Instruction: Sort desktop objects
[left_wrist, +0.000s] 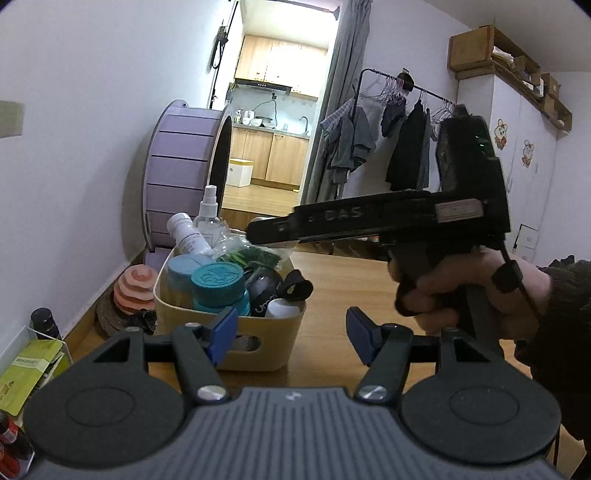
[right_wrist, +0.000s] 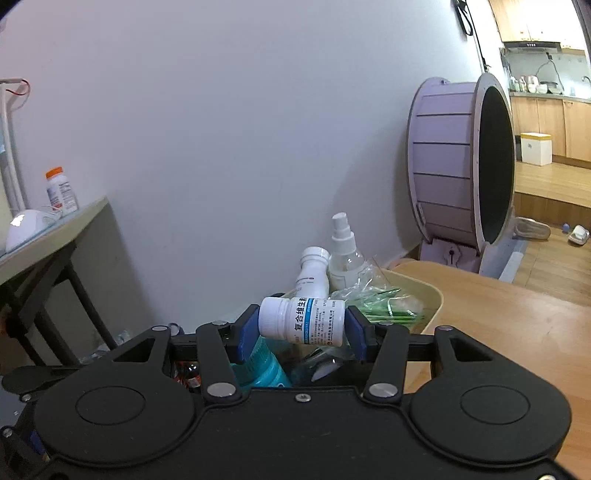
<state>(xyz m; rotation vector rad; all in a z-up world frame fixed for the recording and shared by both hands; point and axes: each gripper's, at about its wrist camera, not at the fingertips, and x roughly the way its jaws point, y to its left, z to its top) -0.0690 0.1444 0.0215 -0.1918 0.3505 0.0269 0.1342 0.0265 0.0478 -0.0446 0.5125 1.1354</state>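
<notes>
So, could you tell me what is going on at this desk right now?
A person is sorting desk items with two handheld grippers. The right gripper holds a white pill bottle sideways between its fingers, above the yellow basket, which already holds a spray bottle, teal-lidded jars and other items. The left gripper is open and empty, near the basket on the wooden table.

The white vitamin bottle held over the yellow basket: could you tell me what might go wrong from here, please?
1. The right gripper pinches the white vitamin bottle end to end, cap against one pad; it looks tilted and might pivot or slip out.
2. The yellow basket is already heaped, so a dropped bottle may roll off, or knock the leaning white bottle or spray bottle.
</notes>
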